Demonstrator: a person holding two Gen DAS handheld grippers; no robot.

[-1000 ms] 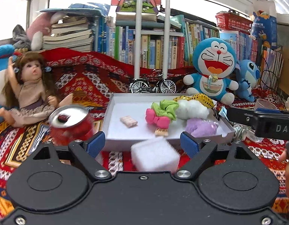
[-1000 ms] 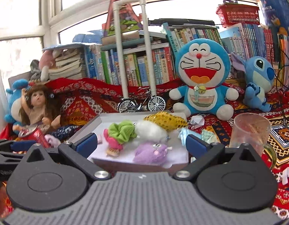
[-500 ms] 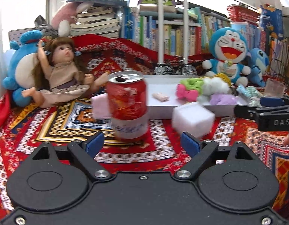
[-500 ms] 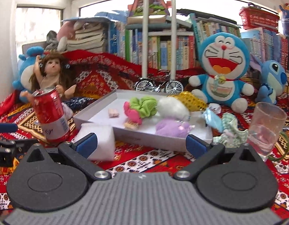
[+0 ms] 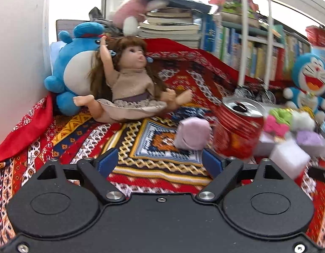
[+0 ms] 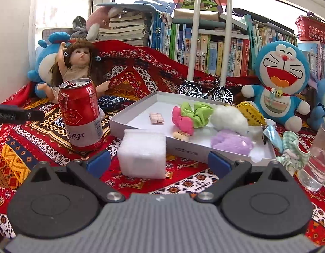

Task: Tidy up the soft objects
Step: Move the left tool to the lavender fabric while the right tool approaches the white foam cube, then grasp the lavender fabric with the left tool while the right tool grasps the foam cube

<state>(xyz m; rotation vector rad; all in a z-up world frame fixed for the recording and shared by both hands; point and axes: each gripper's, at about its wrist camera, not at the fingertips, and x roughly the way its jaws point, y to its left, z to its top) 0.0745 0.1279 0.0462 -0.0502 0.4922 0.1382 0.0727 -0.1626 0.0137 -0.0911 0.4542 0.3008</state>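
**Foam and plush pieces outside the tray, both grippers spread**

Red patterned cloth (image 6: 25, 147) is carrying everything. White tray (image 6: 141, 116) is lying with its long axis running left-near to right-far, already holding soft items. White foam block (image 6: 142, 154) is sitting squarely against the tray's near wall, just ahead of the right gripper (image 6: 159, 162), jaws spread, nothing between. Left gripper (image 5: 160, 163), jaws spread and just narrowing, is facing a pale pink soft piece (image 5: 193, 133) beside the red can (image 5: 239, 130); its orientation is blurred.

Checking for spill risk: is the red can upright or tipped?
Upright: the red can stands on its base on the patterned cloth, opened top facing up.
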